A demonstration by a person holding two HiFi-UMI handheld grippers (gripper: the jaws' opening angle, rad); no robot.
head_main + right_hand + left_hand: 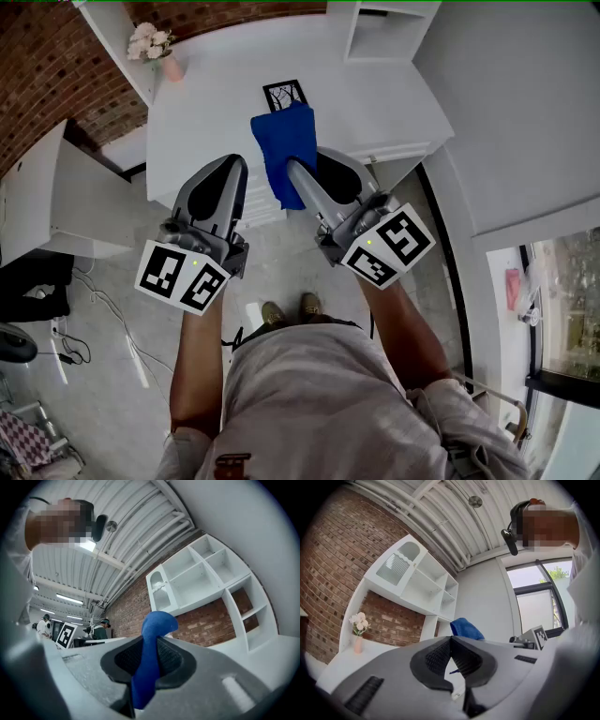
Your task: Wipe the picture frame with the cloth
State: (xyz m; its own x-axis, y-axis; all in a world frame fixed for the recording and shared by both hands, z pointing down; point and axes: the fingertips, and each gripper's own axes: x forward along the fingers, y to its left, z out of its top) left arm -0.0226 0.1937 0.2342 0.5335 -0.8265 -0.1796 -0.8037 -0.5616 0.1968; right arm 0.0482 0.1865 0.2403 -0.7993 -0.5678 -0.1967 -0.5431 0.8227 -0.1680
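Observation:
A small black picture frame (284,95) stands on the white desk (216,103), just beyond the blue cloth (287,150). My right gripper (298,178) is shut on that cloth (149,667), which hangs folded between its jaws and drapes over the desk's front edge in the head view. My left gripper (228,173) is shut with nothing between its pads (440,658), held level beside the right one, short of the desk edge. The cloth (465,628) shows over the left gripper's nose in the left gripper view.
A pink vase of pale flowers (156,49) stands at the desk's back left. White shelving (380,28) rises at the back, against a brick wall (47,66). Drawers (394,155) sit under the desk; cables (94,309) lie on the floor at left.

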